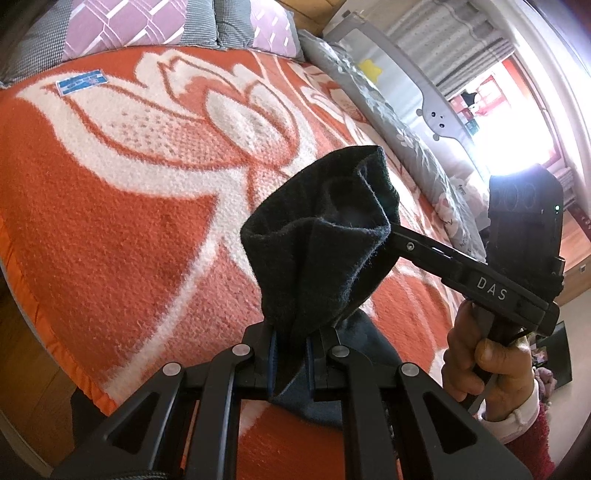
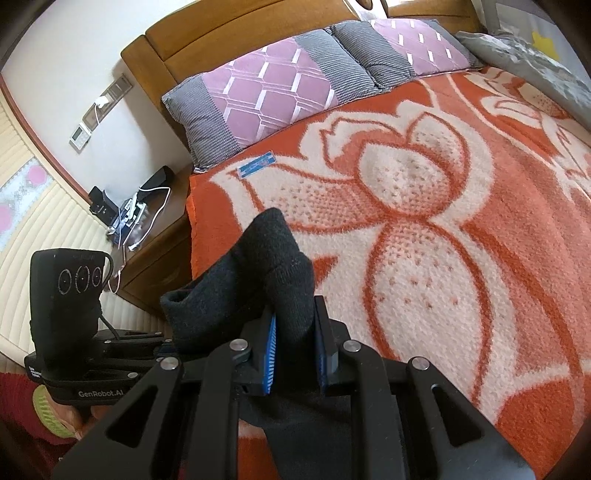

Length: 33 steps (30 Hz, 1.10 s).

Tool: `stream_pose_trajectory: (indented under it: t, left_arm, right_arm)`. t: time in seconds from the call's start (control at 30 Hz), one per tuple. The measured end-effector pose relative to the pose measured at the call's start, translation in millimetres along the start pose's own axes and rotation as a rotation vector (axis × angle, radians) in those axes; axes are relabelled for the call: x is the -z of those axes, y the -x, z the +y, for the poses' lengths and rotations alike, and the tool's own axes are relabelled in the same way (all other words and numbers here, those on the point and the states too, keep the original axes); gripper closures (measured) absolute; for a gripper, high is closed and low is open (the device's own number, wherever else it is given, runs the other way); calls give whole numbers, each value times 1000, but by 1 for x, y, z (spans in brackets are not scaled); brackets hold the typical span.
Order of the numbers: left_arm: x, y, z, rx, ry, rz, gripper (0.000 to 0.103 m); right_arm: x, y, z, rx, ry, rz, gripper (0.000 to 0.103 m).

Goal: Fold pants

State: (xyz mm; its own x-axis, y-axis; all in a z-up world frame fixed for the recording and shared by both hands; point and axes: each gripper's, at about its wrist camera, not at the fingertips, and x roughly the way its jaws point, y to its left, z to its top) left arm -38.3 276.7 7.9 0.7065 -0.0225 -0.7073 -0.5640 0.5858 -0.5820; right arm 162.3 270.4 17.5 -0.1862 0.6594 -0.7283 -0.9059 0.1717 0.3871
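Observation:
The black pants (image 1: 317, 240) are held up above the orange and cream blanket (image 1: 129, 206). My left gripper (image 1: 291, 354) is shut on a bunch of the dark cloth, which stands up past its fingers. My right gripper (image 2: 295, 347) is shut on another bunch of the pants (image 2: 273, 266) between its blue pads. In the left wrist view the right gripper (image 1: 391, 236) reaches into the cloth from the right. In the right wrist view the left gripper (image 2: 162, 347) sits at the lower left, its fingertips hidden by cloth. The rest of the pants hangs below, mostly hidden.
The blanket (image 2: 443, 240) covers the bed. Two purple and grey pillows (image 2: 266, 92) lie against the wooden headboard (image 2: 221, 33). A grey quilt (image 1: 399, 125) runs along the bed's right side. A nightstand (image 2: 155, 229) with cables stands left of the bed.

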Motion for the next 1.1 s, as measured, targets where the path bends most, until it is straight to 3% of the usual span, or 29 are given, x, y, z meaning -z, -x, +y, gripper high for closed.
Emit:
stream_pose_trajectory:
  t: [0.67,1.1]
  left_arm:
    - [7,5,-35,38,-69,5,93]
    - [26,5,-76,64,-155,30,93]
  right_arm:
    - [14,45,0,27,28,-53,85]
    - [44,83,-15,17,-43,-119,85]
